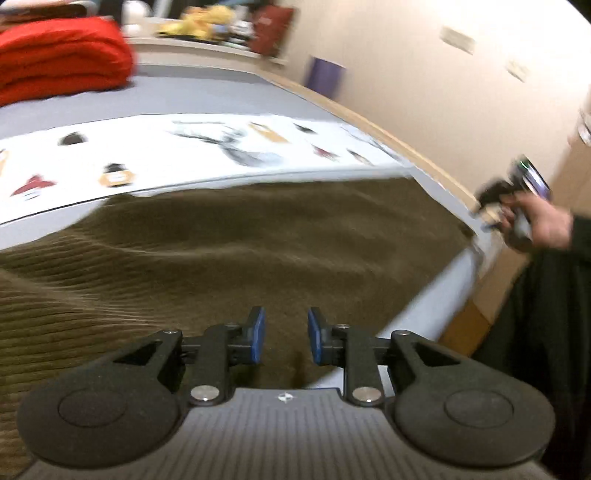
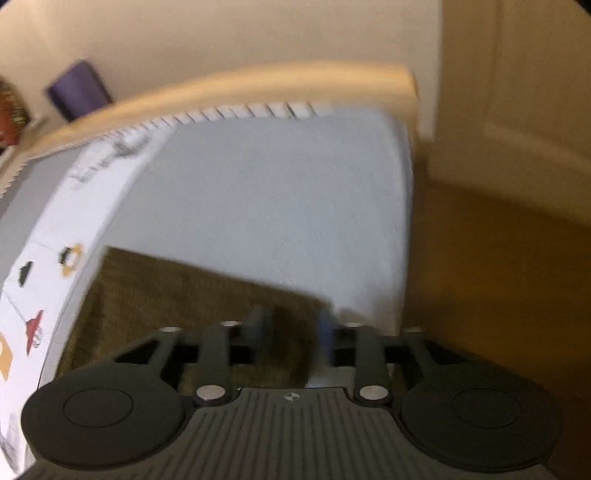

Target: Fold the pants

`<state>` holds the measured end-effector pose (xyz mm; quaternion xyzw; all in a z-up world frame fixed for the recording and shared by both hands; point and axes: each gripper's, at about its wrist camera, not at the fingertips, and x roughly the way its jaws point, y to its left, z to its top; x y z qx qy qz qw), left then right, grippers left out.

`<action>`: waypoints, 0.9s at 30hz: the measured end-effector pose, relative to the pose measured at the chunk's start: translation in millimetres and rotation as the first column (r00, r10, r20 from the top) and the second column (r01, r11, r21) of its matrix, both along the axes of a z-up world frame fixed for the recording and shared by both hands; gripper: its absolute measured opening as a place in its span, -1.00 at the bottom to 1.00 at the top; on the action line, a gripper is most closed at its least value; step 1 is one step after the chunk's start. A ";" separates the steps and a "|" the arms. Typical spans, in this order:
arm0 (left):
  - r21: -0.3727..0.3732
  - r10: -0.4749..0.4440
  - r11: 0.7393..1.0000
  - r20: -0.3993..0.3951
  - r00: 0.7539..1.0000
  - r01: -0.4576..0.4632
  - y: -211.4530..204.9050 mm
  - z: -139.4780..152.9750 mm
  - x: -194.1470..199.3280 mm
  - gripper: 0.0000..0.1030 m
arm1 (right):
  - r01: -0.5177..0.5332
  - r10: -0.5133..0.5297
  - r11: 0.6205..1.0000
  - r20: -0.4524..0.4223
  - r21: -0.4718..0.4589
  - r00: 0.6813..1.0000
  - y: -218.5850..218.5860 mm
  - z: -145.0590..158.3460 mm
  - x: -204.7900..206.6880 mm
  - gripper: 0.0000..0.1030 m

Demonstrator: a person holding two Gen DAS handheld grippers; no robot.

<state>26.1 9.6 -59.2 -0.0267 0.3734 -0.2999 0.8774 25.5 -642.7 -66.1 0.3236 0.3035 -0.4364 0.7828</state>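
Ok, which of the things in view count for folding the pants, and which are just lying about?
For the job:
brown corduroy pants
left tool, open
right tool, open
grey bed sheet

Lying about:
folded red blanket
white printed cloth
purple box
yellow soft toy

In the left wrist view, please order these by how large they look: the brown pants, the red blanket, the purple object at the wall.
1. brown pants, largest, though nearest the camera
2. red blanket
3. purple object, smallest, but farthest away
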 end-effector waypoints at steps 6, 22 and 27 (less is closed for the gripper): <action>0.202 0.097 0.977 -0.147 0.984 -0.066 -3.4 -30.4 20.8 -0.46 | -0.221 0.219 0.975 0.080 0.022 0.972 21.5 3.2 23.1 -0.19; 0.226 0.638 0.751 -0.002 0.770 -0.621 189.2 52.2 30.8 0.14 | -0.448 0.445 0.894 0.162 -0.017 0.881 67.9 24.8 36.2 -0.10; 0.235 0.690 0.721 -0.155 0.707 -0.652 225.7 35.7 36.9 0.25 | -0.439 0.435 0.899 0.158 -0.013 0.886 69.7 23.1 33.9 -0.10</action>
